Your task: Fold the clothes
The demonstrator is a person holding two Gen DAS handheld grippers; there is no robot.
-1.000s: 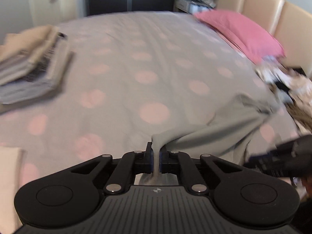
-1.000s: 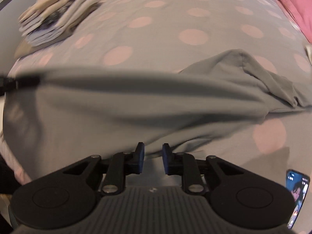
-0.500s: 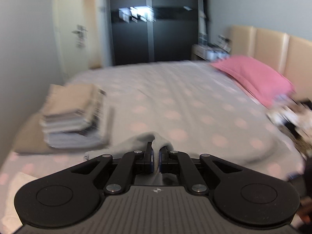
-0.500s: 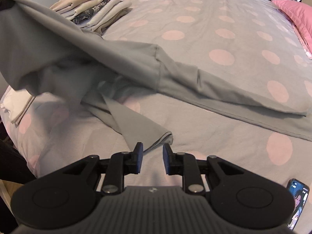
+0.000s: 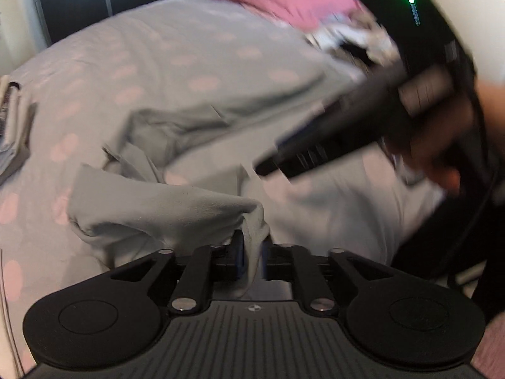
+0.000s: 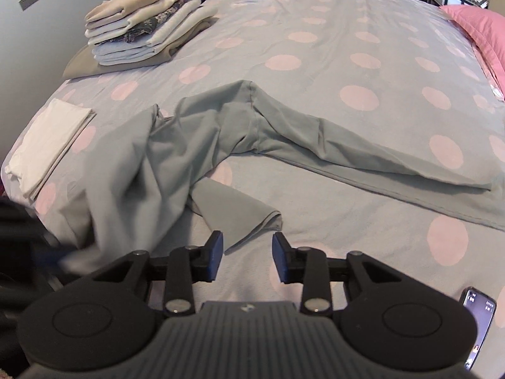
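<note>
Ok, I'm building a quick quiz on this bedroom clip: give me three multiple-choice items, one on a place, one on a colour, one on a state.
1. Where does the stack of folded clothes lie in the right wrist view?
A. far left of the bed
B. beside the pink pillow
C. under the phone

2. What colour is the garment spread on the bed?
A. pink
B. grey
C. white

3. What is between the jaws of the right gripper?
A. a fold of the garment
B. the phone
C. nothing

Answers:
1 A, the stack sits at the bed's far left corner, far from the pink pillow.
2 B, the cloth is plain grey on the dotted cover.
3 C, the jaws are opening with only bedding seen through the gap; the garment's tip lies just beyond them.
</note>
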